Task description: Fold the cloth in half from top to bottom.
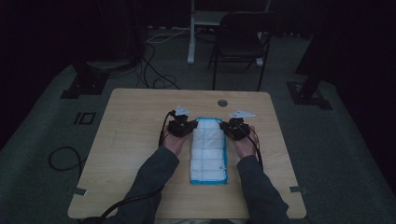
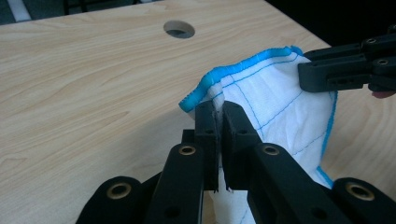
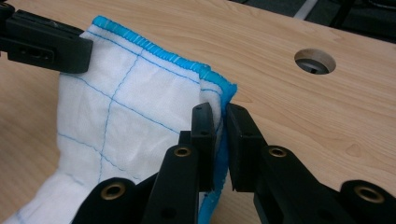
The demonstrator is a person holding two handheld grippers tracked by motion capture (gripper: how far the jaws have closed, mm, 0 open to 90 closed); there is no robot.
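A person seated at a pale wooden surface grips a white cloth edged and gridded in blue, one hand-held gripper at each far corner. The cloth lies lengthwise along the middle of the surface, folded into a long strip, its near end flat towards the person and its far end raised between the two tools.

In the high view, the left hand-held gripper meets the cloth's far left corner and the right hand-held gripper its far right corner, the two facing each other across the strip's width with forearms in grey sleeves flanking it.

The left gripper view shows the left hand-held gripper with its black jaws pressed together on a pinch of the blue hem, the fabric squeezed into the narrow slit between them and the corner lifted clear of the wood. Across the cloth's top edge, the other tool bites the opposite corner.

The right gripper view shows the right hand-held gripper clamped likewise on the cloth, its jaws nearly closed with the blue border running down between them. The hem stretches taut from this corner to the far one. A round cable hole sits in the surface beyond the cloth. A dark folding chair stands on the floor past the surface.
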